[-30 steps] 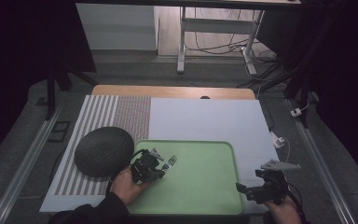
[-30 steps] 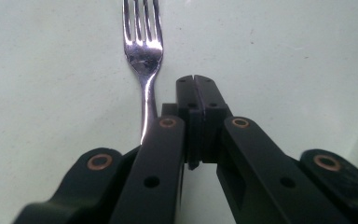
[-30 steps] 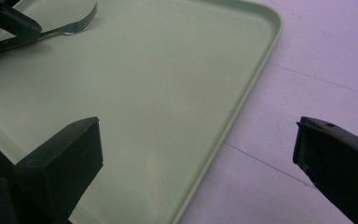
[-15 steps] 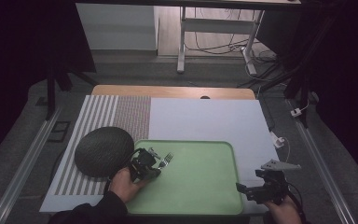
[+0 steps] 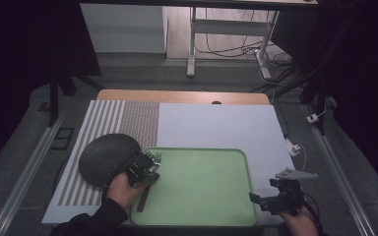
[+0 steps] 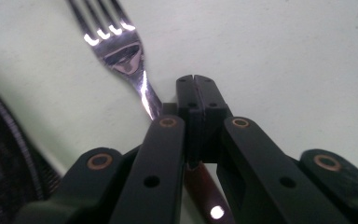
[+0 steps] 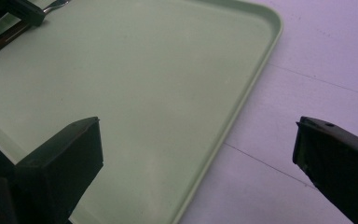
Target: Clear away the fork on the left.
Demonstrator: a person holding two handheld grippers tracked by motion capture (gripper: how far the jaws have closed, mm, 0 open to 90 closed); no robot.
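Glossy metal fork [image 6: 121, 51], matt plastic tray [image 5: 202, 187]

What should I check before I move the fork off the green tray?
1. Left tool shut on the fork: ok, the jaws meet at its neck.
2. Fork seated square in the grip: not ok, it sits off to one side of the jaws, angled.
3. Tines free: ok, they point out over the green tray with nothing on them.
4. Dark round mat beside the tray's left edge: ok, bare on top.
5. Right tool out of the way: ok, open at the tray's right rim, holding nothing.
6. Handle end free of the tray: cannot tell.
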